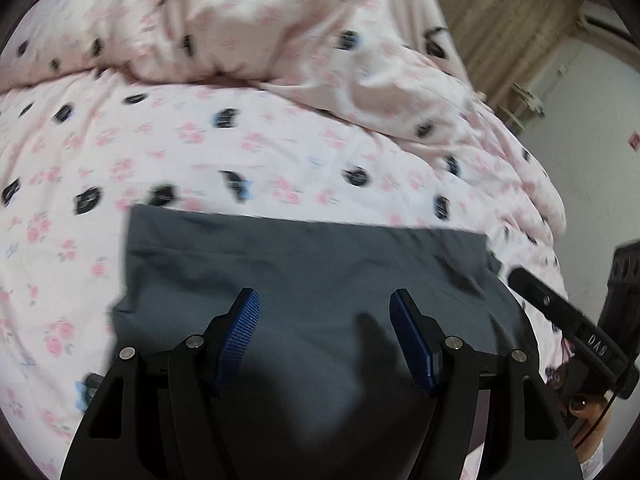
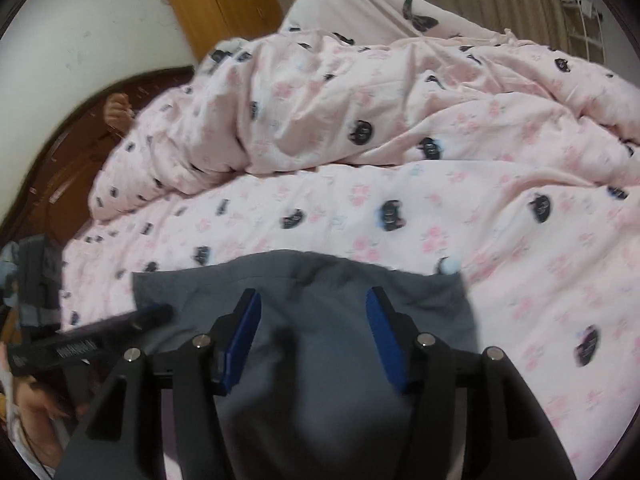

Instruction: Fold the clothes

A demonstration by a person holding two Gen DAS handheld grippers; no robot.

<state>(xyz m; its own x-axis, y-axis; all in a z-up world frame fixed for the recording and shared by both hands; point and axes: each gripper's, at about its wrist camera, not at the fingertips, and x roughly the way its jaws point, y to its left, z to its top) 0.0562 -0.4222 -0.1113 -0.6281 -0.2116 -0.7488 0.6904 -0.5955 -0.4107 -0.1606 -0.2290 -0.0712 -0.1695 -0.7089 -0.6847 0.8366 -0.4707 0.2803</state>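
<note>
A grey garment (image 1: 304,264) lies flat on the pink flowered bed sheet (image 1: 280,148). My left gripper (image 1: 325,300) is open, its blue pads spread above the grey cloth, holding nothing. The right gripper shows at the right edge of the left wrist view (image 1: 568,312), beside the garment's right side. In the right wrist view the same grey garment (image 2: 304,292) lies under my right gripper (image 2: 314,300), which is open and empty. The left gripper (image 2: 120,324) pokes in from the left over the garment's left edge.
A crumpled pink quilt (image 2: 380,112) with black cat prints is heaped at the back of the bed. A dark wooden headboard (image 2: 68,160) and a wooden cabinet (image 2: 224,4) stand at the left. A curtain (image 1: 508,32) hangs at the right. A dark pile (image 2: 32,276) sits at the left edge.
</note>
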